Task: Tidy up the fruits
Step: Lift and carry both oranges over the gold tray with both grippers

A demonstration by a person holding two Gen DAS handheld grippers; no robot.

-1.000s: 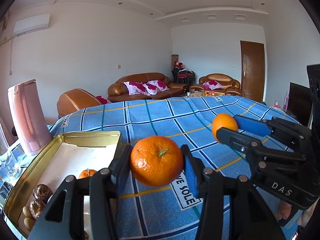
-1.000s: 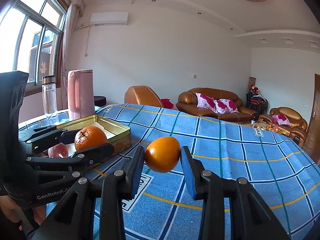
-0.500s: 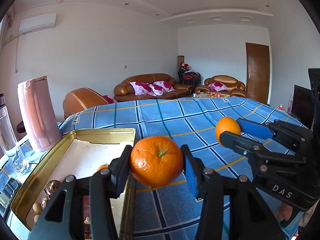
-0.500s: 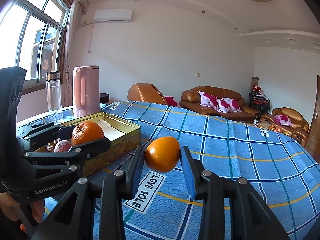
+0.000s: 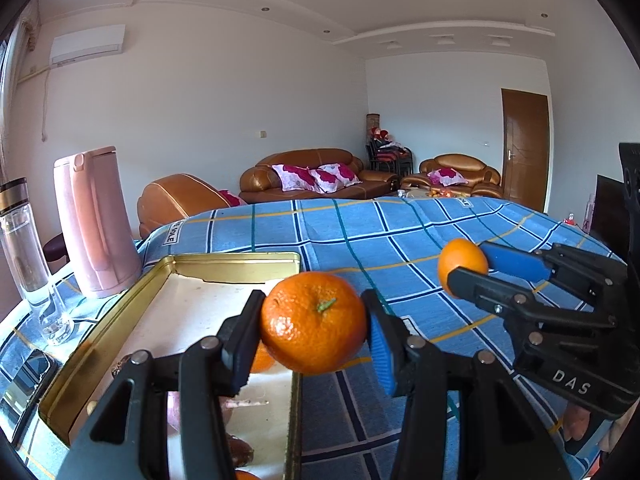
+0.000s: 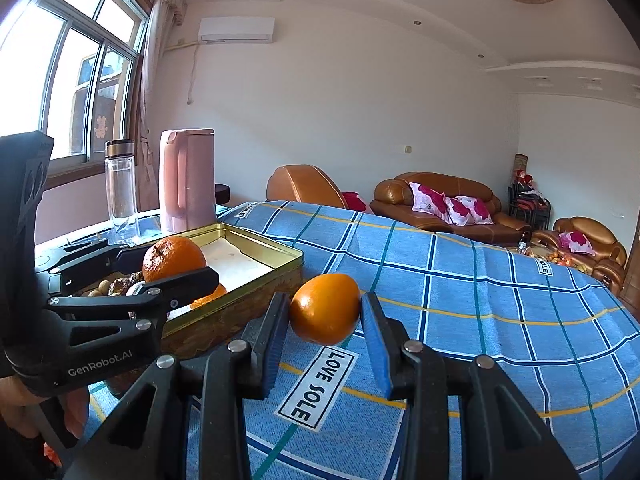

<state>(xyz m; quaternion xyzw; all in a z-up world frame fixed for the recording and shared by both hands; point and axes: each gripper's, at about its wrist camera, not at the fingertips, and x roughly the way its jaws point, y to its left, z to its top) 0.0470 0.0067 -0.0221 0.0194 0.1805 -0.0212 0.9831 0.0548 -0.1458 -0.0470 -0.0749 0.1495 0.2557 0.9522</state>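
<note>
The left gripper (image 5: 314,334), marked "GenRobot.AI" on its side, is clamped on a stemmed mandarin (image 5: 314,322) held above the near right edge of the gold tin (image 5: 236,261). The right gripper (image 6: 325,334), lettered "DAS", is clamped on a smooth orange (image 6: 325,308), just right of the tin over the blue checked cloth (image 6: 480,280), whose label reads "LOVE SOLE" (image 6: 316,386). Another orange fruit (image 6: 210,295) lies inside the tin.

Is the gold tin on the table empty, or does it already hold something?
Not empty. The gold tin holds an orange fruit and small brown items at one end; its pale floor at the far end is bare.
</note>
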